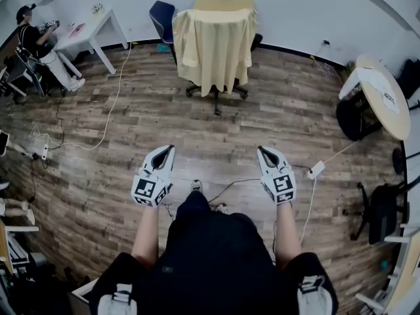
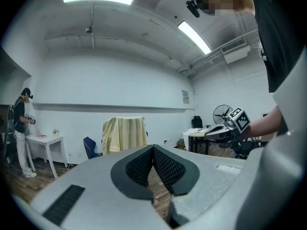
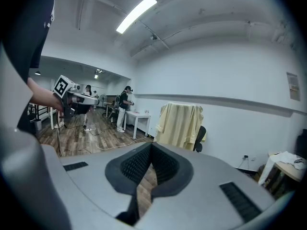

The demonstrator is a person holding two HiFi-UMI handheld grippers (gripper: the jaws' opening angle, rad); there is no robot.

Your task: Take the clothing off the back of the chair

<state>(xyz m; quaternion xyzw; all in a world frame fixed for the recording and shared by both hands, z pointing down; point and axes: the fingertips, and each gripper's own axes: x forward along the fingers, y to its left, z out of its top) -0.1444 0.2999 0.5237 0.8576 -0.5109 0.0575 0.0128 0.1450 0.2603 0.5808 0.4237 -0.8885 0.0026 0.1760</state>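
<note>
From the head view: left gripper (image 1: 168, 150) and right gripper (image 1: 262, 150) held out on bare forearms (image 1: 146, 238), side by side, well apart, aimed at pale yellow clothing (image 1: 213, 44) draped over the chair (image 1: 216, 96) far across the wood floor (image 1: 197, 126). On the marker cubes (image 1: 146, 192), only square patterns.

From the left gripper view: jaws pressed together, holding nothing; clothing beyond the tips; wall notice (image 2: 185, 97) too small to read.

From the right gripper view: likewise closed and empty, clothing ahead on the chair back.

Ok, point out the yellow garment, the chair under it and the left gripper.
yellow garment (image 1: 213, 44), head view, middle of the cloth.
chair (image 1: 216, 99), head view, wheeled base.
left gripper (image 1: 170, 149), head view, between its shut fingertips.
</note>
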